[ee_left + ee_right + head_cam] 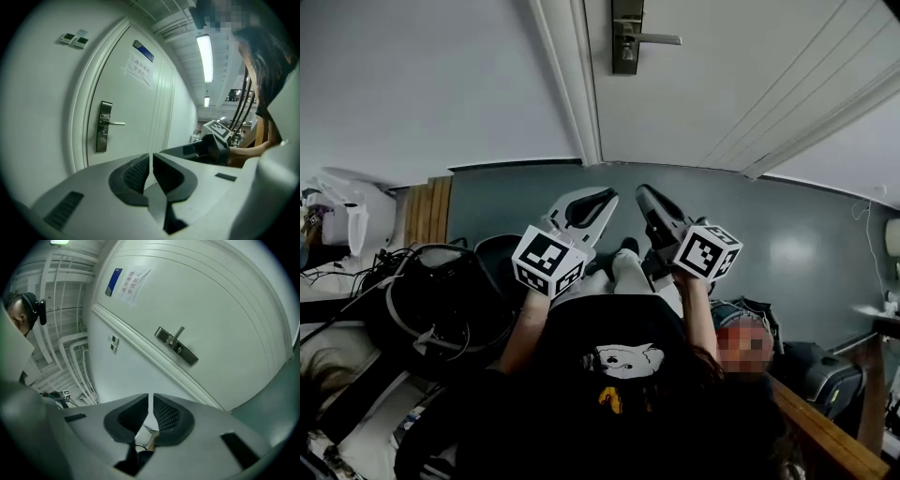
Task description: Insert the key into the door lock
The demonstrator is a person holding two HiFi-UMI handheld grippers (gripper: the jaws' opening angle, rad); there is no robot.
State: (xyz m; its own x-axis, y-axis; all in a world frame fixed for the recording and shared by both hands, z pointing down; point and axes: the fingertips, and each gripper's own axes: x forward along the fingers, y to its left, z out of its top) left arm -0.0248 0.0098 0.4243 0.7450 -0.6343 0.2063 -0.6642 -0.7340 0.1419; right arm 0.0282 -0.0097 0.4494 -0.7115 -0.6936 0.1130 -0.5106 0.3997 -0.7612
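1. My right hand-held gripper has its jaws pinched to a narrow slit. Low between the ribbed pads a small metal piece glints: that's the key, clamped deep in the grip.
2. My left hand-held gripper is closed down too, just a hairline gap, and nothing sits between its pads.
3. In the head view the two ride side by side in front of my body. The left one is at 9 o'clock of the right, and both noses aim toward 12 o'clock at the door.
4. The door lock is a dark upright plate at 12 o'clock from the two noses and well apart from them. Its silver lever handle pokes out toward 3 o'clock.
5. In the right gripper view the lock plate lies tilted at about 1 o'clock above the jaws, so the key is well short of it, with nothing touching.
6. In the left gripper view the same plate stands at 10 o'clock of the jaws. My right gripper shows at 3 o'clock with its marker cube on top.
7. Up on the door are a paper notice and a blue plate just above it.
8. Two wall switches sit beside the frame, at 11 o'clock in the left gripper view.
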